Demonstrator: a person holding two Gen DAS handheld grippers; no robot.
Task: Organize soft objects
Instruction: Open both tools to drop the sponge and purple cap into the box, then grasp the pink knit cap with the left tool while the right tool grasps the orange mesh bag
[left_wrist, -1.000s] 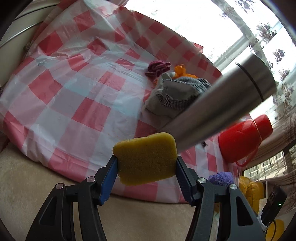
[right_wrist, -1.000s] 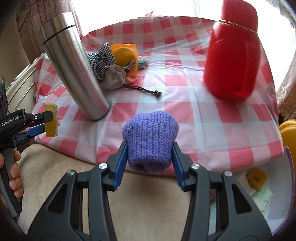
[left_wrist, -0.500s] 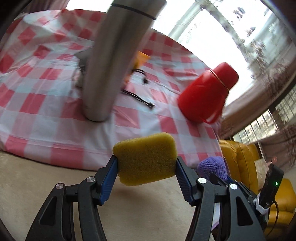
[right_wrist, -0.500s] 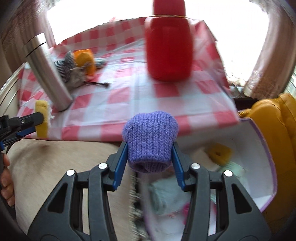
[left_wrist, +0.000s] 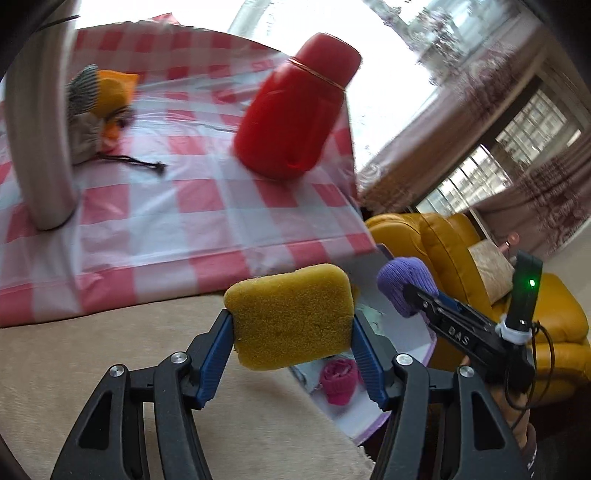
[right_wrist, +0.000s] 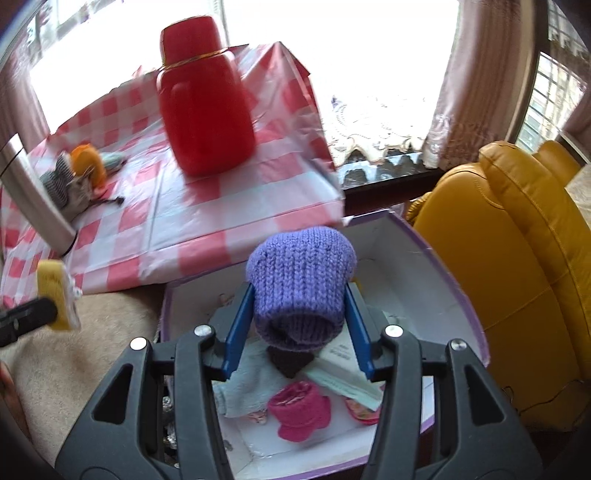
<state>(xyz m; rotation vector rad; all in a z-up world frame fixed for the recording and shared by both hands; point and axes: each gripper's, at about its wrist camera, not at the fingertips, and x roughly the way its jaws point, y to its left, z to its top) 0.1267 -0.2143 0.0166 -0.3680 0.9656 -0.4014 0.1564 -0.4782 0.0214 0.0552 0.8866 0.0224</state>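
Two soft things are in transit at once: the left gripper has its fingers clenched on a yellow sponge, short of the box, while the right gripper carries a purple knit piece directly above the open white box beside the desk. Its fingers are opening (the knit sits between them yet). Best to let it fall onto the bare floor, clear of the pink knit, then bring the sponge across.

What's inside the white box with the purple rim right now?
In the box: a pink knit piece, a pale blue cloth and paper slips. The purple knit item hides the middle.
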